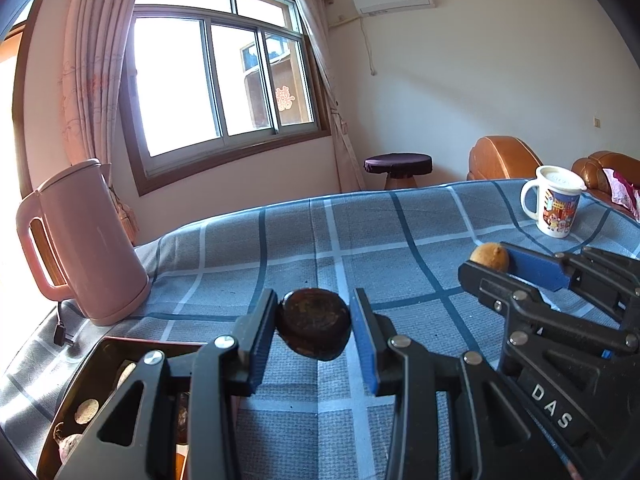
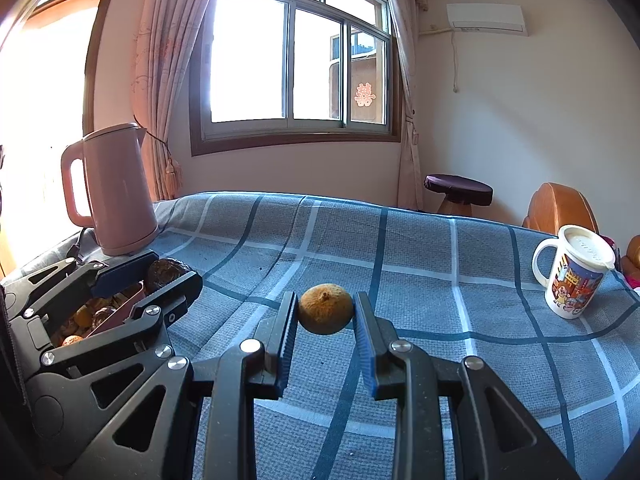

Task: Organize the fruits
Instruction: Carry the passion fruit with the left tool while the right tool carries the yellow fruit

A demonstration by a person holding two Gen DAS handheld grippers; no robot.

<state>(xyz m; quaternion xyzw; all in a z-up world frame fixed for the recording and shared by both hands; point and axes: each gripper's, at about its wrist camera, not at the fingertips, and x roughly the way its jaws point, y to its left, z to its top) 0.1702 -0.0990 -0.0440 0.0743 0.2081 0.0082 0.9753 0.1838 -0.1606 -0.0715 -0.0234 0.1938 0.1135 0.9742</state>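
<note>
**Each gripper clamps one fruit above the checked cloth**

The left gripper (image 1: 314, 326) has its jaws closed on a dark brown fruit (image 1: 315, 323), round and flattened, which sits between the blue pads right at their tips and bulges a little past them at the front. The fruit hangs clear of the blue checked cloth (image 1: 360, 232) that covers the worktop.

The right gripper (image 2: 325, 312) has its jaws closed on a tan fruit (image 2: 326, 309), smaller and rough-skinned, with a small dimple facing the camera. It too is pinched at the very tips of the jaws, with the cloth visible below it.

In the left wrist view the right gripper (image 1: 490, 258) lies off to the right of the left jaws and somewhat farther ahead, its tan fruit (image 1: 489, 256) showing at its tips. In the right wrist view the left gripper (image 2: 168, 274) lies to the left, with the dark fruit (image 2: 166, 274) held over a dark tray (image 2: 120, 314).

That tray (image 1: 108, 350) sits just below and left of the left jaws and holds several other fruits. Beyond it, left of both jaws, stands a pink kettle (image 1: 86, 240). A lidded cartoon mug (image 2: 572, 274) stands well to the right of the right jaws.
</note>
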